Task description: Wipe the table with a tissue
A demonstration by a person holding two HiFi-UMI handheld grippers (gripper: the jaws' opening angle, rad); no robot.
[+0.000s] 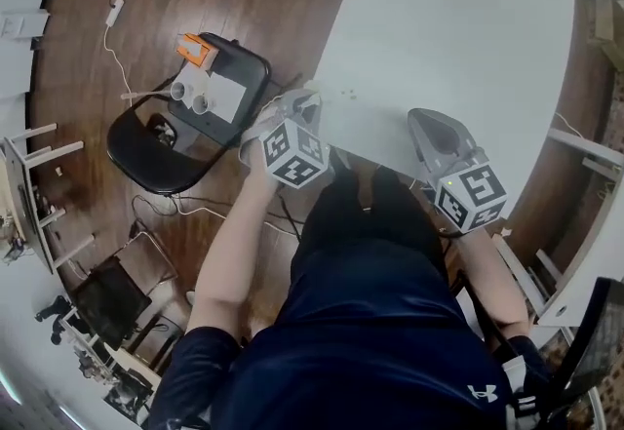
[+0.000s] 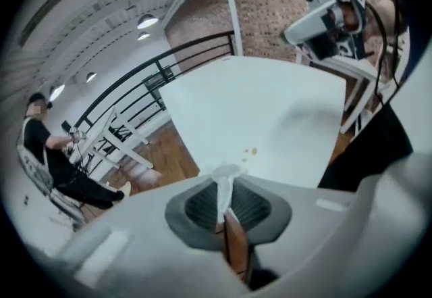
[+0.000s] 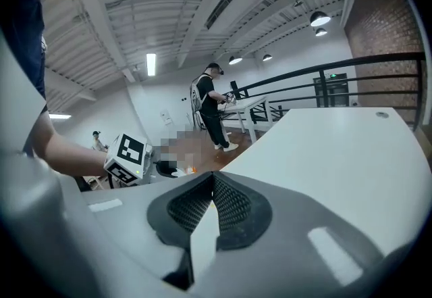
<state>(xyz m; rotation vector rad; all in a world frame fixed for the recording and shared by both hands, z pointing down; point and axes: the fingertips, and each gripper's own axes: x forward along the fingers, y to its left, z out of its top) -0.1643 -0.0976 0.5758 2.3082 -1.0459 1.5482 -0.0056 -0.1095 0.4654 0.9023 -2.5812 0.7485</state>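
Observation:
The white table [image 1: 458, 19] fills the upper right of the head view. My left gripper [image 1: 304, 98] hovers at the table's near left edge, shut on a thin strip of white tissue [image 2: 225, 185] that sticks up between its pads. Just beyond its tip, a few small yellowish crumbs [image 2: 250, 152] lie on the tabletop; in the head view the crumbs [image 1: 346, 93] are tiny dots. My right gripper [image 1: 430, 118] is held over the near edge further right. Its jaws are shut with nothing between them in the right gripper view [image 3: 212, 180].
A black chair [image 1: 146, 160] stands left of the table on the wood floor, carrying a white box [image 1: 216, 92], two tape rolls and an orange item [image 1: 197, 50]. Cables trail around it. Another white table [image 1: 585, 272] is at the right. People stand by a far railing [image 3: 212, 104].

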